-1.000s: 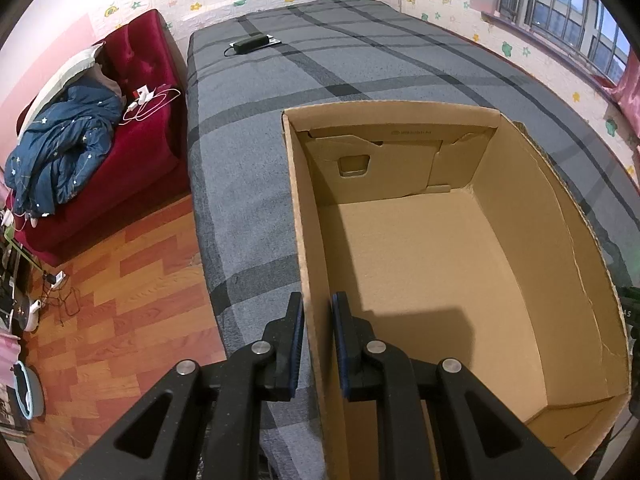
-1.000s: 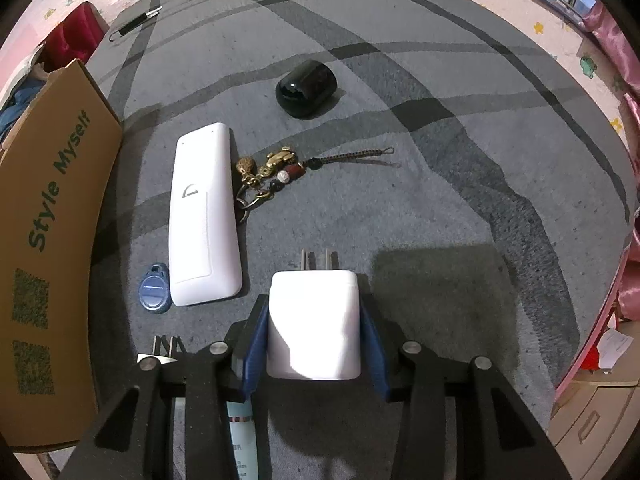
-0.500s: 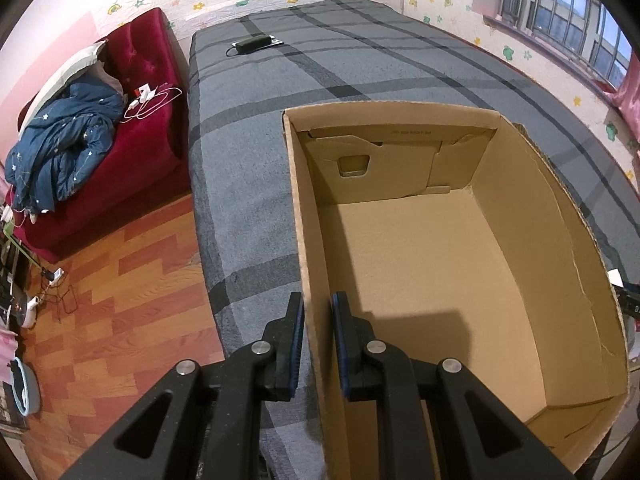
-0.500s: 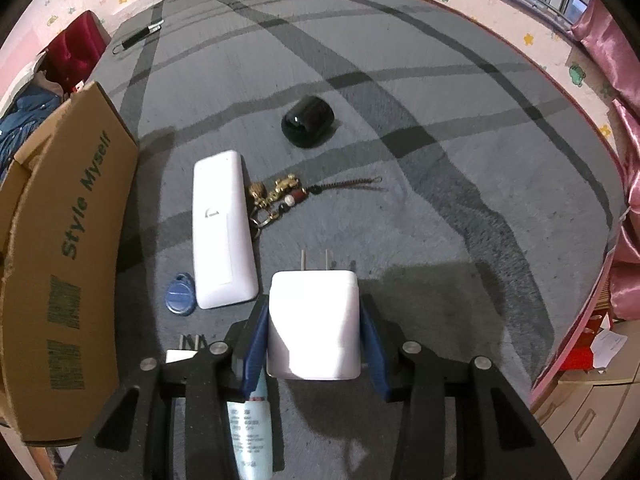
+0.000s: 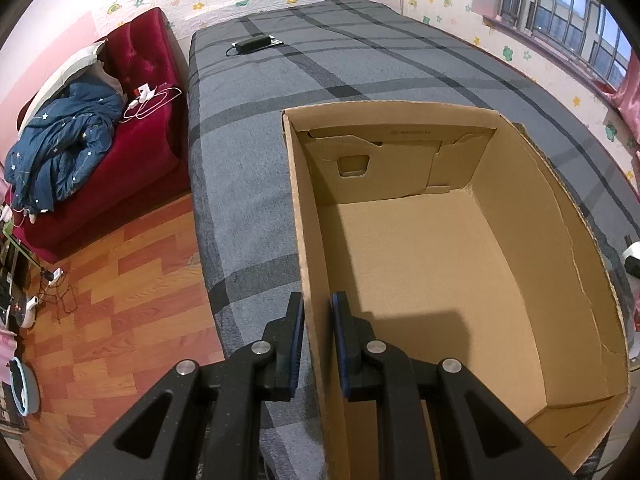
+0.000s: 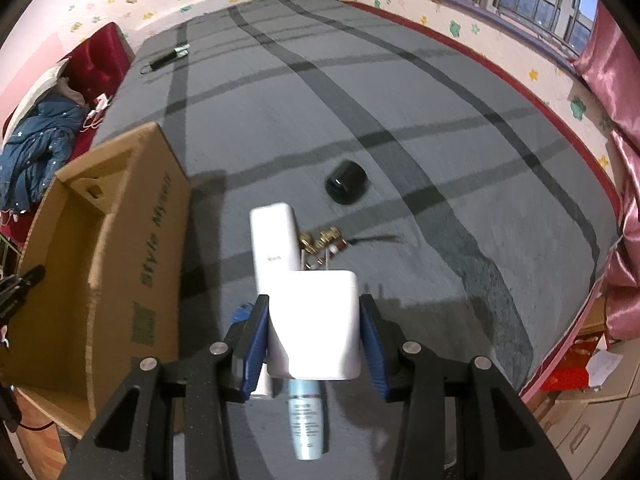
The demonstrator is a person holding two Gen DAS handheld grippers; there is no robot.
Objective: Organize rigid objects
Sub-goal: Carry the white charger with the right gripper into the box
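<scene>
Box (image 5: 500, 264) wall pinched by left gripper (image 5: 318, 344), charger (image 6: 314, 324) in right gripper (image 6: 314, 344)

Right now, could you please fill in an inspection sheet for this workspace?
Surface: bed with grey plaid blanket.
Job's things: open cardboard box, nothing seen inside; white charger lifted off the blanket; white remote, black round object, charm keychain, blue-capped tube, blue key fob on the blanket.
Clutter: black device at the bed's far end.
Grippers: left tongs shut on the box's wall; right tongs shut on the charger.
Cables: white cable on the red sofa.
Surroundings: blue jacket, wood floor, window.
</scene>
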